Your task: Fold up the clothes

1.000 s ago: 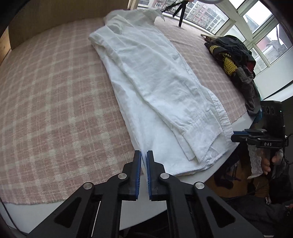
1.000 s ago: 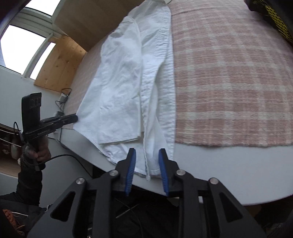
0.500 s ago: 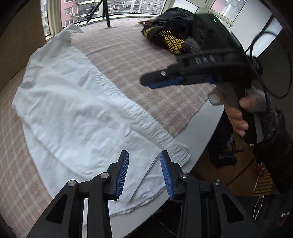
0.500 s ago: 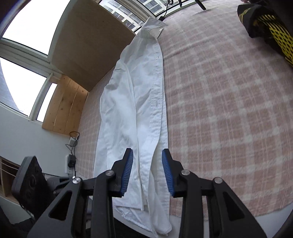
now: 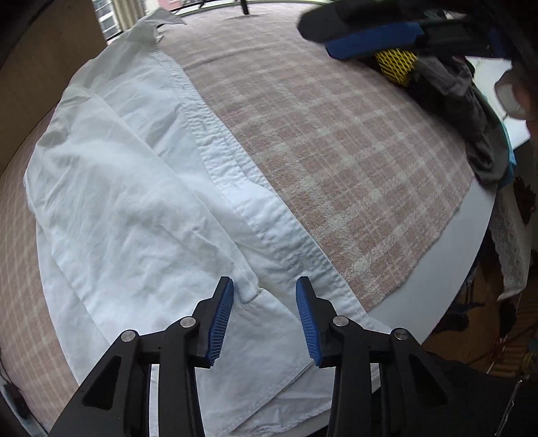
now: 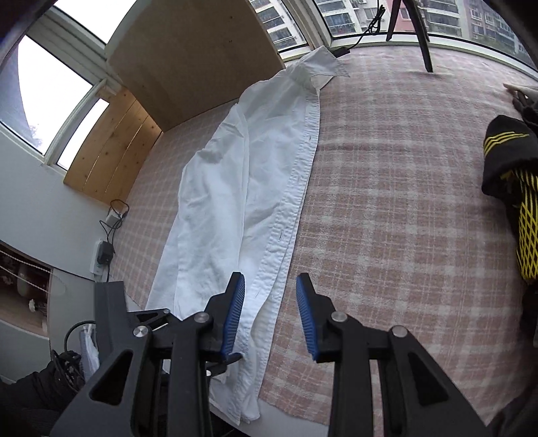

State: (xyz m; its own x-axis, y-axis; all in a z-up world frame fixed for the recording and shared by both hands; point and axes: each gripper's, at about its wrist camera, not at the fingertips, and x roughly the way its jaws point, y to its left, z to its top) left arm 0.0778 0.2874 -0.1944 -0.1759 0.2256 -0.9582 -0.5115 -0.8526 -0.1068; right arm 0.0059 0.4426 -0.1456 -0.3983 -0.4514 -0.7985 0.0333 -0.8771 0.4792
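Left wrist view: the left gripper (image 5: 264, 311) gapes wide, empty, over the white shirt's (image 5: 134, 208) hem end (nearer hand). Right wrist view: the right gripper (image 6: 269, 311), equally spread and empty, straddles the button placket (image 6: 296, 195); the shirt runs lengthwise straight ahead.

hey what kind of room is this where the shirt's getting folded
Probably a room in a high-rise flat, set up for recording. A white shirt lies on a table under a pink plaid cloth, a tripod leg stands by wide windows facing apartment blocks, and dark clothes wait nearby.
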